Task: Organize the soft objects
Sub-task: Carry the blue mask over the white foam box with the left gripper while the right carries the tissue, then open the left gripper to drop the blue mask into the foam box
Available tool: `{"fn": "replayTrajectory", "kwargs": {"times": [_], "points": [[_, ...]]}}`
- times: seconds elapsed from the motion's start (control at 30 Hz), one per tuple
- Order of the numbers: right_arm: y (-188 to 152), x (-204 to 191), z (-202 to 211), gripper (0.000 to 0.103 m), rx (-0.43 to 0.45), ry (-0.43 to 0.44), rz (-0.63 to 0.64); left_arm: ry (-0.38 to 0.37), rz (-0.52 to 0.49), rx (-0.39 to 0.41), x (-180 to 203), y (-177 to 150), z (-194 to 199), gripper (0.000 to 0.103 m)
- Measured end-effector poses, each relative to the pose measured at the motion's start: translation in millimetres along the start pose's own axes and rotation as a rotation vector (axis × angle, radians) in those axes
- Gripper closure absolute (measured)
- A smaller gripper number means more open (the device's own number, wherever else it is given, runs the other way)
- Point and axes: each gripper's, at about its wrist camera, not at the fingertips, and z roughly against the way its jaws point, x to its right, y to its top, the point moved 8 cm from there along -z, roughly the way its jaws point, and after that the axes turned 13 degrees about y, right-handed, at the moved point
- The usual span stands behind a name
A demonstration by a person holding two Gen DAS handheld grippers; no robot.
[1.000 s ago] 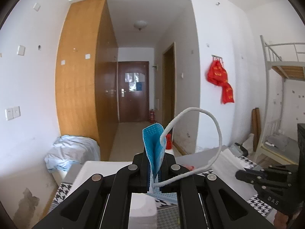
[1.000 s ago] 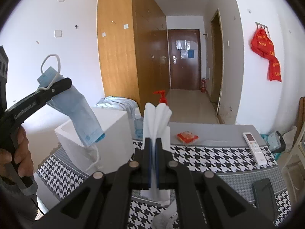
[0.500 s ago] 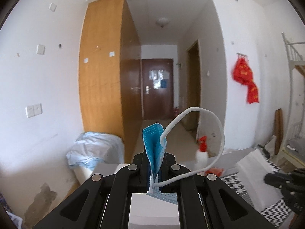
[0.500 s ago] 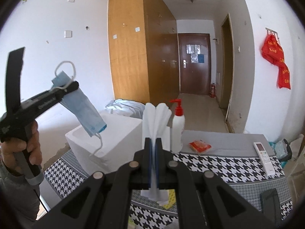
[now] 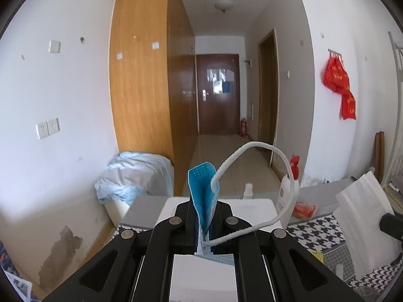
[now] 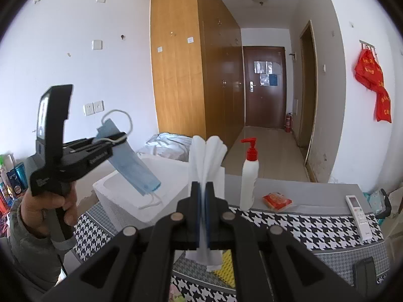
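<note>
Blue mask (image 6: 136, 173) dangles from my clamped left gripper (image 6: 118, 137), mid-left over the foam box (image 6: 126, 196); its loop could snag the rim. Right gripper (image 6: 203, 193) pinches tissue (image 6: 206, 156), centre; thin grip may slip.

blue face mask (image 6: 136, 173): pinched, hanging over white foam box (image 6: 131, 201) | white tissue (image 6: 207, 156): pinched upright
</note>
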Motion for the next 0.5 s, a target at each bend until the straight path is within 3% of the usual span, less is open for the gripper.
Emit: {"fn": "replayTrajectory", "kwargs": {"times": [0.2,0.3,0.37,0.47,0.5], "points": [[0,1,-12,0.098,-0.023,-0.008,-0.001,-0.007,0.0,-0.077,0,-15,-22,0.097],[0,1,-19,0.098,-0.032,-0.013,-0.002,-0.028,-0.014,-0.119,3,-23,-30,0.085],[1,0,-21,0.098,-0.035,-0.015,-0.005,-0.037,-0.012,-0.131,4,-26,-32,0.049],[3,-2,-24,0.098,-0.038,-0.016,0.0,-0.035,-0.007,-0.11,2,-26,-28,0.016],[3,-3,-25,0.098,-0.039,-0.017,0.002,-0.023,-0.006,-0.096,-1,-26,-25,0.011]]}}
